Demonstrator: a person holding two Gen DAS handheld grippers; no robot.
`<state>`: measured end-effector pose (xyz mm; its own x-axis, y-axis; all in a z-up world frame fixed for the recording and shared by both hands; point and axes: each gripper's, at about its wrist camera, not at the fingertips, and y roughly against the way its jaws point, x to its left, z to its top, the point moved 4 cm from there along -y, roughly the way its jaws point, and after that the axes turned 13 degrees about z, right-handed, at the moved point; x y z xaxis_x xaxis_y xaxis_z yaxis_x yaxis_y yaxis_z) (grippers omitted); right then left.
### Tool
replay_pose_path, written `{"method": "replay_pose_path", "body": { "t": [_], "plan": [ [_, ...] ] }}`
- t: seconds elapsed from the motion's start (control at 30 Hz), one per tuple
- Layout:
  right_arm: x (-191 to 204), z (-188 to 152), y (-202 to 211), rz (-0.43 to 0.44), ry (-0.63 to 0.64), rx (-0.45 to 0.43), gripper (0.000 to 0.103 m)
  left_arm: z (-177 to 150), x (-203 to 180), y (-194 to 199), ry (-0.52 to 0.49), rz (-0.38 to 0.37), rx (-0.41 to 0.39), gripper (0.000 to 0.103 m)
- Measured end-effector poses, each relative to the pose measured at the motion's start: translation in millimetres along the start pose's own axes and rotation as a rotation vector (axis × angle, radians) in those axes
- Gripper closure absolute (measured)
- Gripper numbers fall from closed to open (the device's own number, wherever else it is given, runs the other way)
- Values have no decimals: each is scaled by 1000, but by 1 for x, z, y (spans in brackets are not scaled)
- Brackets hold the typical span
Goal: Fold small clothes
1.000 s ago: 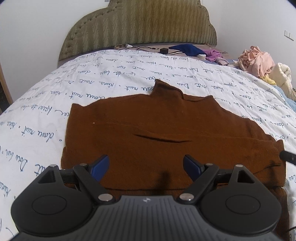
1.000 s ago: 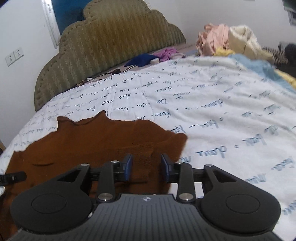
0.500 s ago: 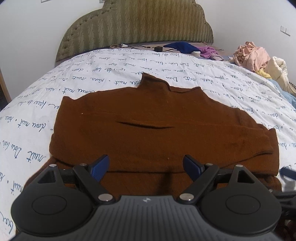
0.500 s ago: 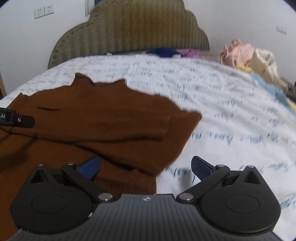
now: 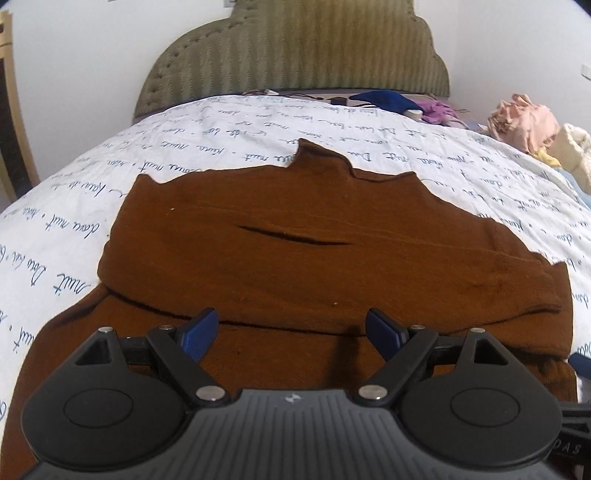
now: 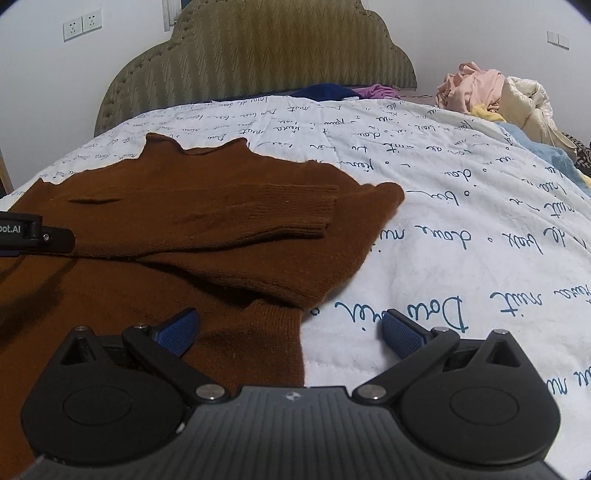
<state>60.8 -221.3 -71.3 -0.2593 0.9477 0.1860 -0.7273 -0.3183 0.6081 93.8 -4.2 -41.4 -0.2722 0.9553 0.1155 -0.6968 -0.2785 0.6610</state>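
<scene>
Left wrist view: left gripper spread wide, nothing between the blue pads, hovering over the near part of the sweater. Sweater brown, spread flat on the quilt, collar pointing toward the headboard. One sleeve folded across the body, running sideways just beyond the pads. Dark slit-like crease near mid-chest. Only here: pale wooden frame at far left, well off to the sweater's left. Dark blue cloth and purple cloth at the foot of the headboard, beyond the collar. Edge of the other gripper just visible at lower right.

Right wrist view: right gripper spread fully, empty; one pad over the sweater's near edge, the other over bare quilt. Only here: ribbed cuff of the folded sleeve lying on the body, short of the sweater's right edge. Black finger of the left gripper entering from the left above the sweater. Wall sockets left of the headboard, a switch on the right wall. Pile of clothes, pink and cream, well right of the sweater.

Quilt white with blue script; walls white.
</scene>
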Motion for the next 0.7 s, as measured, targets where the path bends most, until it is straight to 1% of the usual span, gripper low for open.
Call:
{"method": "replay_pose_path", "body": {
  "t": [0.1,0.23,0.43,0.6,0.7],
  "plan": [
    [0,0,0,0,-1,0,0,2,5,1,23,16,-7,16],
    [0,0,0,0,0,0,0,5,9,2,25,41,-15,16],
    [0,0,0,0,0,0,0,2,10,-1,20,42,12,16],
    [0,0,0,0,0,0,0,1,8,-3,-7,57,15,16],
    [0,0,0,0,0,0,0,5,11,-2,11,61,9,16]
  ]
}}
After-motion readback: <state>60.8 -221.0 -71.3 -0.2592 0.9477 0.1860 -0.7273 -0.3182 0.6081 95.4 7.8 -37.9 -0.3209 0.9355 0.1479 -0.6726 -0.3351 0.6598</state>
